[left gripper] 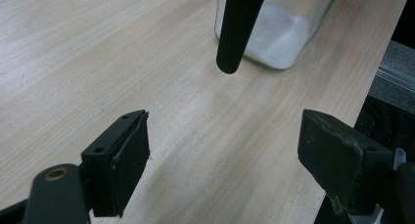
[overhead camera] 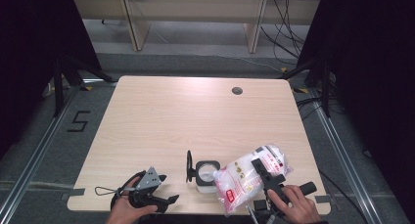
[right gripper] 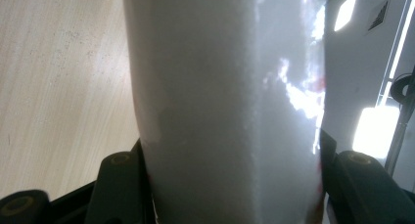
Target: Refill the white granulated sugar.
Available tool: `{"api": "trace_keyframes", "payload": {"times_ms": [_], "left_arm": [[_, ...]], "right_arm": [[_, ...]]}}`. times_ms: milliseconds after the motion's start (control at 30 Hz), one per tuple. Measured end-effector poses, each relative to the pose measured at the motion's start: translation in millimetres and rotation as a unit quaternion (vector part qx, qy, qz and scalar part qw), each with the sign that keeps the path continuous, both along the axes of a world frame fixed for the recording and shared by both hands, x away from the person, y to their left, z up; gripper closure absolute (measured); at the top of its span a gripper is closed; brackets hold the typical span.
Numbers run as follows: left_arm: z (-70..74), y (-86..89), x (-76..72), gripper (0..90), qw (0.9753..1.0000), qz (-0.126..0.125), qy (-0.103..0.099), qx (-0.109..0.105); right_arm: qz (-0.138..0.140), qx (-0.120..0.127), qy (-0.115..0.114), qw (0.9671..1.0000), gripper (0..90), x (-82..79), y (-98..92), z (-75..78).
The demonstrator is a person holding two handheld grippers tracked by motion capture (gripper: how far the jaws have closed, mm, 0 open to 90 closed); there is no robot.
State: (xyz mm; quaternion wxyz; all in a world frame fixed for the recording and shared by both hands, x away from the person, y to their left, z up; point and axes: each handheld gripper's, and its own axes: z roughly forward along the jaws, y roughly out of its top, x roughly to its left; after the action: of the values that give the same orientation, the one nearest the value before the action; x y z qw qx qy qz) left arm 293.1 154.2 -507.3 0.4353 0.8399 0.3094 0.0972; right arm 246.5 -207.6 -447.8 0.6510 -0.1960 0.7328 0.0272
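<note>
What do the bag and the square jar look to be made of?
The bag, clamped in the right hand-held gripper, looks like thin glossy clear plastic film: it creases, throws highlights and shows white grains inside. The jar looks like clear glass or rigid plastic, I cannot tell which: its smooth transparent walls show white powder at the bottom. Its hinged lid looks matte black, probably plastic.

A pale wooden table (overhead camera: 161, 121) is standing on grey flooring, with a round cable hole (overhead camera: 237, 91) sitting near its far edge. Black cables (overhead camera: 286, 31) are trailing across the floor beyond, beside light wooden furniture legs (overhead camera: 131, 23).
</note>
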Motion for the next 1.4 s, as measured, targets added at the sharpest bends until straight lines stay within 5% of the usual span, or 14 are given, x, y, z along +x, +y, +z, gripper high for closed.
{"api": "trace_keyframes", "payload": {"times_ms": [167,300,433,467,1267,1400], "left_arm": [[0.8,2.4,2.0,19.0,0.9997,-0.011,-0.009,0.02],[0.2,0.3,-0.1,19.0,1.0,-0.001,-0.001,0.003],[1.3,2.7,1.8,19.0,0.9997,-0.013,-0.008,0.017],[0.2,0.7,1.0,19.0,1.0,-0.006,-0.006,0.004],[1.0,2.3,1.5,19.0,0.9997,-0.015,-0.01,0.019],[0.2,0.9,0.2,19.0,1.0,-0.003,-0.004,0.006]], "right_arm": [[0.0,0.006,-0.001,1.0,45.4,-0.2,-0.3,0.2],[0.011,-0.009,-0.006,0.9999,45.5,1.2,1.0,3.1],[-0.004,-0.004,0.0,1.0,45.5,-0.9,0.6,2.6],[0.001,-0.003,-0.005,1.0,45.5,-0.1,0.5,2.0],[0.006,-0.014,-0.01,0.9998,45.6,0.4,2.4,1.4],[0.004,-0.014,-0.01,0.9998,45.6,-0.1,2.7,1.3]]}}
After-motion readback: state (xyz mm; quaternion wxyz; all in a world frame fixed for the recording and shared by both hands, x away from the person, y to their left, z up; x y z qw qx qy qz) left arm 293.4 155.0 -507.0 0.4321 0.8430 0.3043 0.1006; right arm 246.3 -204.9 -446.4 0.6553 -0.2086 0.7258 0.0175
